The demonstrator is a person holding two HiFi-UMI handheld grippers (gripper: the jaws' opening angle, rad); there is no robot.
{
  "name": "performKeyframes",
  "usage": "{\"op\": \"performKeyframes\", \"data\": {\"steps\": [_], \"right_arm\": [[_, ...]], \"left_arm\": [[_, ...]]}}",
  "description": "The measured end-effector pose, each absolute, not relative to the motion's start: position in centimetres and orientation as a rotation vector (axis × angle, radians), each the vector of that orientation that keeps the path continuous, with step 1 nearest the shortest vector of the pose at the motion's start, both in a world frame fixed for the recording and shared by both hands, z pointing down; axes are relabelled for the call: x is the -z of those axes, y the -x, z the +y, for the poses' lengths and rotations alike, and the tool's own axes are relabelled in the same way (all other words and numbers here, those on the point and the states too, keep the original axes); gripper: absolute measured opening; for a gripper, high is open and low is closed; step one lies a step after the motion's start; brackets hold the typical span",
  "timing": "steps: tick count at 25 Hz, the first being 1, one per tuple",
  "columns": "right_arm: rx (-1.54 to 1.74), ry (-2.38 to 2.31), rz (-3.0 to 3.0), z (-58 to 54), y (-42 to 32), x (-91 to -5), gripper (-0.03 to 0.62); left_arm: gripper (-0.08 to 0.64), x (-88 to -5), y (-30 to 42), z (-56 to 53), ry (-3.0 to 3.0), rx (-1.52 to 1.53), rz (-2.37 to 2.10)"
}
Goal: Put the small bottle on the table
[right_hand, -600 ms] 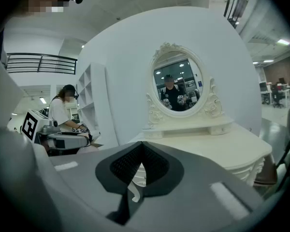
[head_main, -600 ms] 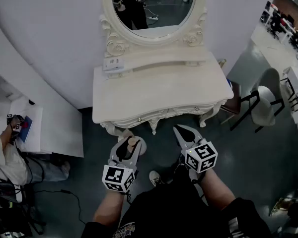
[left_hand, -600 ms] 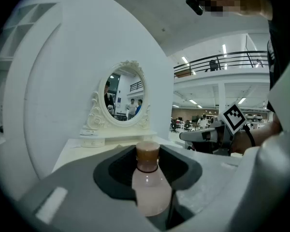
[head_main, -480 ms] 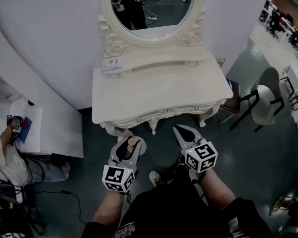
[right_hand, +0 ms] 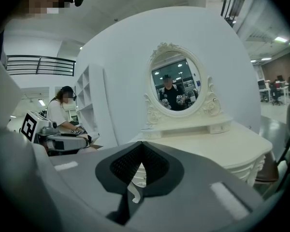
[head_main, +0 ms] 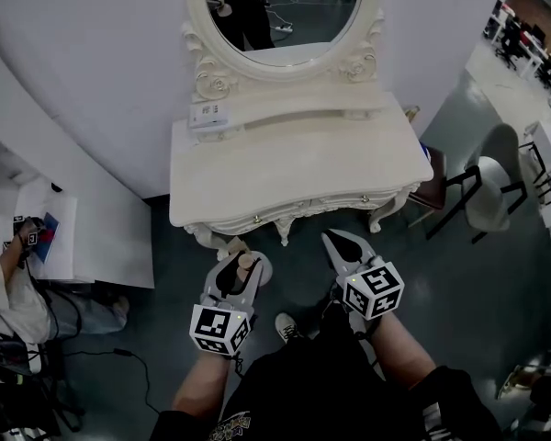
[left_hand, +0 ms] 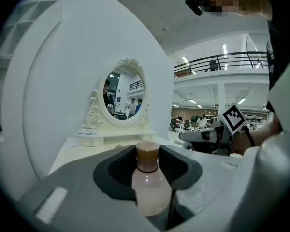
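Seated person (head_main: 2,288), far left, partly cut by the frame edge; one only.

Left gripper (head_main: 235,270): one, with one marker cube (head_main: 219,329) on it. Jaws narrow, clamped on the small bottle (left_hand: 150,190). One bottle: pale pink body, brown cap (left_hand: 147,152), upright between the pads. Its base is hidden down between the jaws. From the head view only the cap end shows. The bottle sits low in front of the desk (head_main: 294,168), short of its front edge and over the dark floor, not on the desktop.

Desk: one, cream, carved legs, desktop bare in the middle. One oval mirror (head_main: 280,12) at its back, top cut off in the head view. One small box (head_main: 208,114) on the back ledge, left end; its print is too small to read.

Right gripper (head_main: 338,244): one, one marker cube (head_main: 375,289). Jaws closed tip to tip, gripping nothing; a desk leg shows through the gap lower down.

One chair (head_main: 485,200), right of the desk.
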State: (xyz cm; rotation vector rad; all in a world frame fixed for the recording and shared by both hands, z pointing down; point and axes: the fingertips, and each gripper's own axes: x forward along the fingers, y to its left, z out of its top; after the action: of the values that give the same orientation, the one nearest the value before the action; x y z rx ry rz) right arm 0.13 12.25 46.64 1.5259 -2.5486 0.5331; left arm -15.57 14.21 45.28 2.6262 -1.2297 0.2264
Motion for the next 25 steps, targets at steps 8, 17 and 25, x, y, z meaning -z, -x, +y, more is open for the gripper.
{"op": "performKeyframes", "data": {"steps": [8,17,25], "right_arm": [[-0.529,-1.529,-2.527,11.8,-0.9,-47.0,0.029],[-0.527,-1.561,-2.509,11.2,-3.0,-47.1,0.029],[-0.526,-1.569,-2.513,10.2,-4.3,-46.9,0.028]], "left_arm": [[0.138,-45.7,15.4,13.5,-2.615,-0.223,-1.232],[0.138,-45.7,13.8,12.4,-2.635,-0.231,-1.209],[0.137,-45.2,12.2,11.5,-2.649,-0.242,-1.195]]}}
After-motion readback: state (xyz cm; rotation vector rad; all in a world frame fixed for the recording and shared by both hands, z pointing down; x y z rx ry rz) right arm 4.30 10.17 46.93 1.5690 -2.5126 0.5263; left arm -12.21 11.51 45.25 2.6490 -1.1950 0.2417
